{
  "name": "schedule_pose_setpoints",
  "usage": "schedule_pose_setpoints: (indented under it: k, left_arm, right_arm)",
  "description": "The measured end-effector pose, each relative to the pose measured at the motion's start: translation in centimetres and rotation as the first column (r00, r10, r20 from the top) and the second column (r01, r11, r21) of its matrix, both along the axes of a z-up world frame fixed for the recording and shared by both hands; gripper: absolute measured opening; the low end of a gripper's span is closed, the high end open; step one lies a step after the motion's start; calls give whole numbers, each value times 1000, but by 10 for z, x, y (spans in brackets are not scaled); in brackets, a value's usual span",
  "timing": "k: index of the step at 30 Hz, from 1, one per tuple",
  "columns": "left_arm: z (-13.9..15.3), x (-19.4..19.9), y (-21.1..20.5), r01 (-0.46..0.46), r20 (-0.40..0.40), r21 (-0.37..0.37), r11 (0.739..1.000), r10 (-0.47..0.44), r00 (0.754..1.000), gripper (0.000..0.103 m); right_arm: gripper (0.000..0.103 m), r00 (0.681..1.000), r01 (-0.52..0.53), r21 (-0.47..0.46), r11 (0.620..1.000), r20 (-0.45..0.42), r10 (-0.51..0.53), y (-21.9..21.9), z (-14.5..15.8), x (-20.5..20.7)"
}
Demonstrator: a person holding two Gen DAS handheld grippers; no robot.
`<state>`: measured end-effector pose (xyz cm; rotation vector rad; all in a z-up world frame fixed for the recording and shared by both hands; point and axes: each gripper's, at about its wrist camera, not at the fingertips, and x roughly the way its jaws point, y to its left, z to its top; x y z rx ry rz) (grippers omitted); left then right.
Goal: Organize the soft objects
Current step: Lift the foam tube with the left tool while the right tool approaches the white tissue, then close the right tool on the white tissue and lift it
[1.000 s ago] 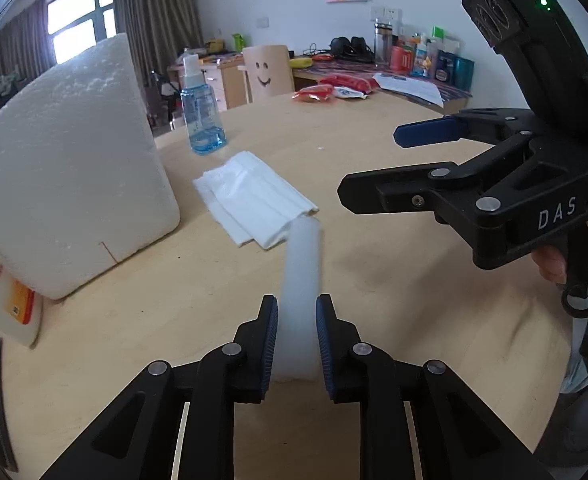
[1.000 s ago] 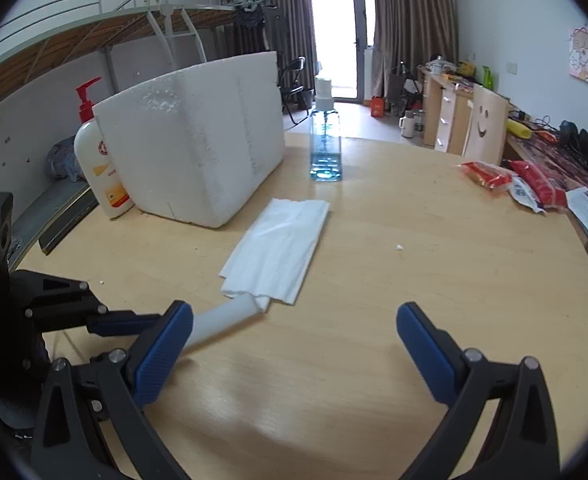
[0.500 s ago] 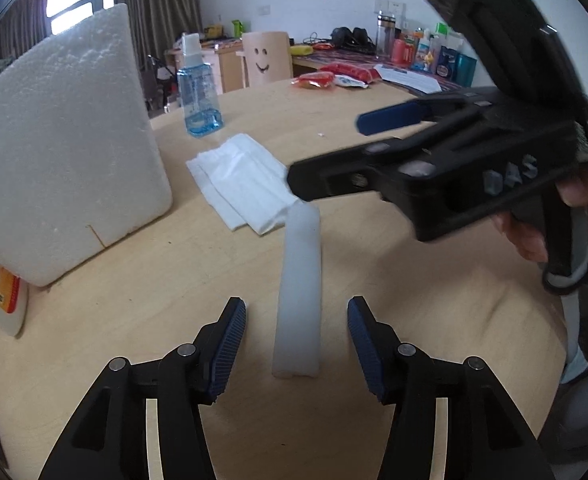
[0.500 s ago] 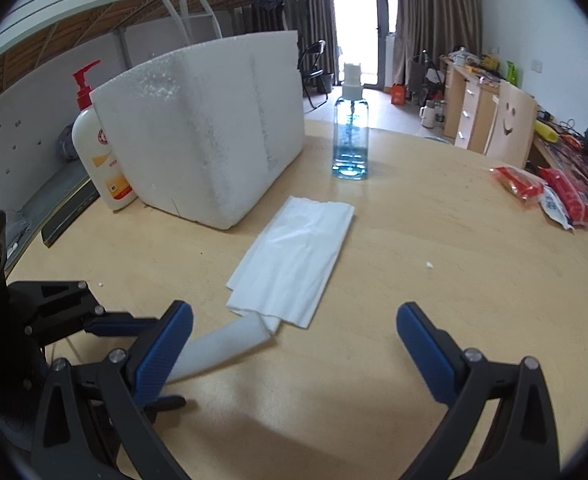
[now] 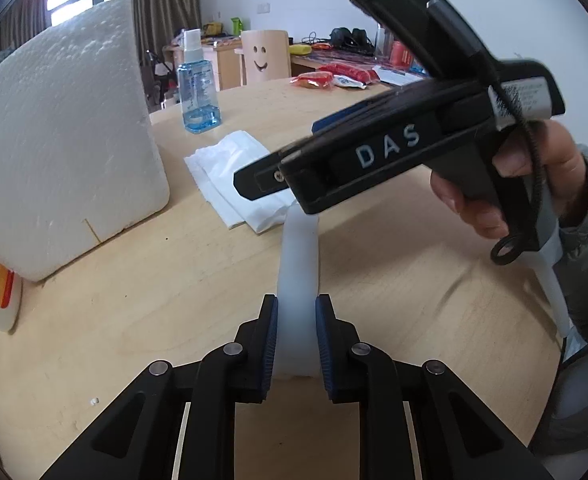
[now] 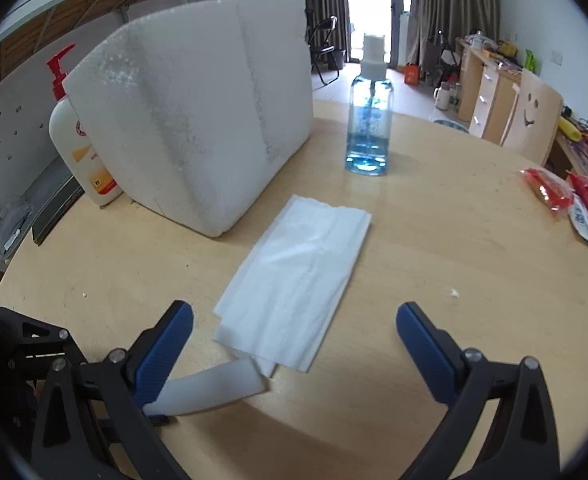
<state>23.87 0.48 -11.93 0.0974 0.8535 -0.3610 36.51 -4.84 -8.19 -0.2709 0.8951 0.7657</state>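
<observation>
A long white foam strip (image 5: 298, 268) lies along the wooden table (image 5: 173, 280); my left gripper (image 5: 296, 332) is shut on its near end. The strip's far end touches a folded white tissue (image 5: 237, 176). In the right wrist view the strip (image 6: 213, 388) shows at lower left, by the tissue (image 6: 298, 280). My right gripper (image 6: 294, 340) is open and empty, hovering over the near end of the tissue; it also shows in the left wrist view (image 5: 374, 148), above the strip's far end.
A big white styrofoam block (image 6: 197, 128) stands left of the tissue, with a lotion pump bottle (image 6: 77, 136) behind it. A blue spray bottle (image 6: 370, 120) stands beyond the tissue. Red snack packets (image 6: 574, 200) lie at the right edge.
My left gripper opened around the strip half a second ago and has now shut on its near end again. My right gripper moved forward and left, over the tissue.
</observation>
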Motion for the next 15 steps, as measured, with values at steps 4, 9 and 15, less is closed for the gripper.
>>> schedule_pose_setpoints:
  k: [4, 9, 15]
  left_arm:
    - [0, -3, 4, -8, -5, -20, 1000, 8, 1000, 20]
    - [1, -5, 9, -18, -9, -31, 999, 18, 1000, 20]
    - [0, -3, 18, -37, -18, -54, 998, 36, 999, 20]
  right_arm:
    - [98, 1000, 0, -38, 999, -9, -1, 5, -8, 0]
    - [86, 1000, 1, -61, 998, -16, -2, 13, -11, 2]
    - [77, 1000, 4, -89, 996, -8, -4, 18, -15, 2]
